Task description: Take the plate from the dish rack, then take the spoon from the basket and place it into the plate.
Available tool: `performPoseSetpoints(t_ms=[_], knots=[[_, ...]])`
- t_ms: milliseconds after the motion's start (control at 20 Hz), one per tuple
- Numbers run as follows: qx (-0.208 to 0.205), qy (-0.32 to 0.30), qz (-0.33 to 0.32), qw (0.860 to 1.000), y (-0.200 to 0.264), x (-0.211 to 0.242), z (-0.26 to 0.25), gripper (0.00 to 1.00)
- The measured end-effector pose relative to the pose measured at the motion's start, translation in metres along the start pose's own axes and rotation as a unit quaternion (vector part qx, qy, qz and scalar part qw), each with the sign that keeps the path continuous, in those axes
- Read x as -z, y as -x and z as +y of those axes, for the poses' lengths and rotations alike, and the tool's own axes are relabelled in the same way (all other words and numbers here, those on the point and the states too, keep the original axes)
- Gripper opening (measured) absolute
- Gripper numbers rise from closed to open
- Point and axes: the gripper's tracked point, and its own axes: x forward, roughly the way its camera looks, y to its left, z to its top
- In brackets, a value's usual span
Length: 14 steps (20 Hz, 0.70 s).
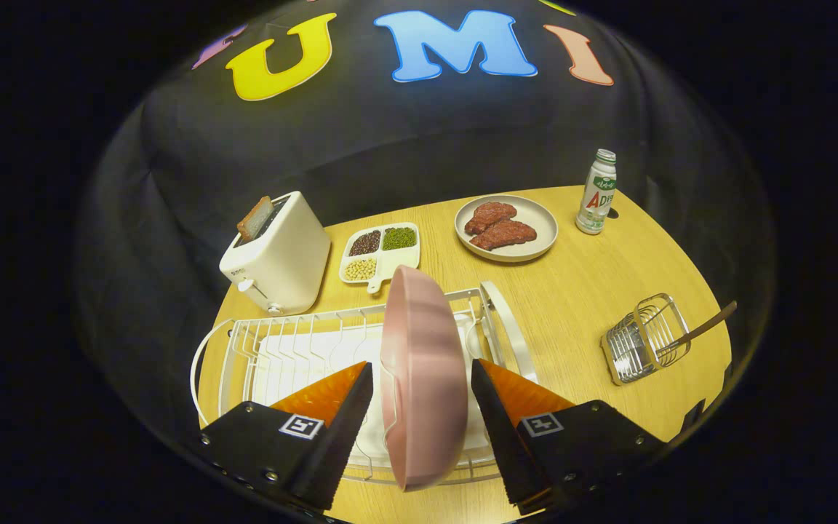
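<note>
Gripper [421, 397]: jaws spread wide, pink plate [423, 378] standing on edge between them; neither finger clearly pressing it, a gap visible each side. Plate stands in the white dish rack [244, 349], so by my reading it is not yet lifted out. Beyond, to the right, the wire basket [644, 338] with the spoon [706, 326] handle poking out. Spoon untouched; both steps remain.

Tool [421, 407] level, 2 fingers spread wide, not closed.
</note>
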Motion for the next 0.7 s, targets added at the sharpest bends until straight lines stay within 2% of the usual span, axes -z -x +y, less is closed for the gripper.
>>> performPoseSetpoints(t_ms=[100, 200, 250, 300, 350, 700], knots=[[-0.003, 0.001, 0.01, 1.0, -0.005, 0.004, 0.003, 0.72], [-0.002, 0.001, 0.017, 1.0, -0.007, 0.006, 0.004, 0.73], [0.001, 0.003, 0.019, 1.0, -0.01, 0.007, 0.005, 0.62], [0.014, 0.008, 0.022, 1.0, -0.009, 0.007, -0.002, 0.47], [0.026, 0.012, 0.029, 0.999, -0.011, 0.01, -0.007, 0.39], [0.056, 0.011, 0.021, 0.998, -0.004, 0.002, -0.015, 0.32]])
